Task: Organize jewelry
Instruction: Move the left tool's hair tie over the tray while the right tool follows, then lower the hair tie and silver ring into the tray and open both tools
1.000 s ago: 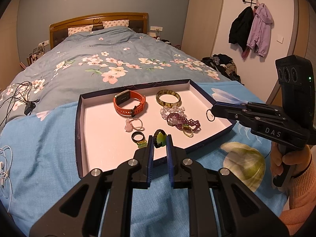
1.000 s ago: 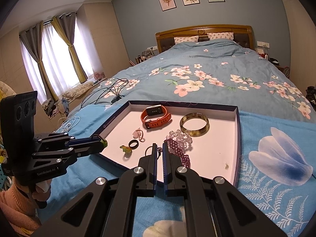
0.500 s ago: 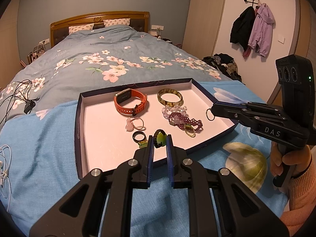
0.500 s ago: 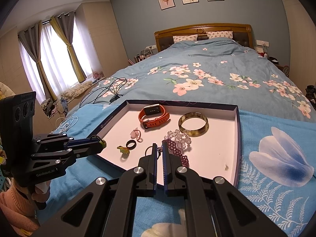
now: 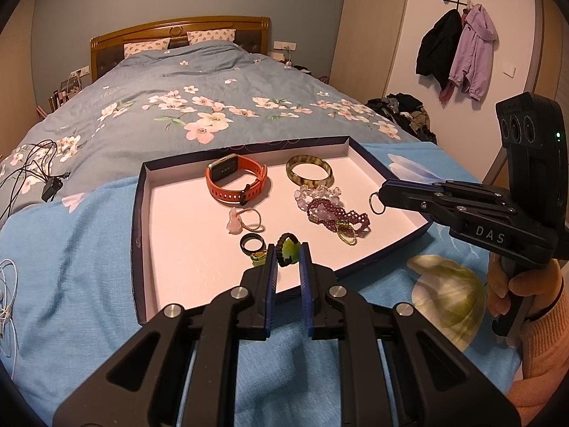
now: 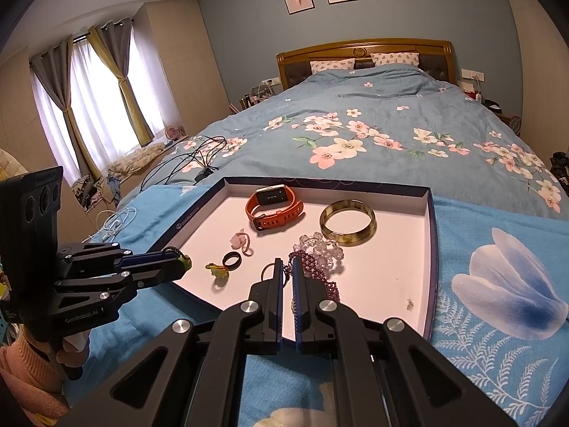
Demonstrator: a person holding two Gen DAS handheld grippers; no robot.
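A dark-rimmed tray lies on the bed. It holds an orange smartwatch, a brown-green bangle, clear and purple bead bracelets, a pink charm ring, a black ring and a small yellow-green piece. My left gripper hovers over the tray's near edge, shut on a green pendant with a dark bead loop. My right gripper is shut on a thin metal ring above the tray's right side.
The tray rests on a light blue flowered blanket over a grey-blue floral duvet. Black cables and white earphones lie to the left. A person's hands in orange sleeves hold the grippers. Coats hang on the far wall.
Both grippers keep their pieces and stay shut; the views shift only very slightly.
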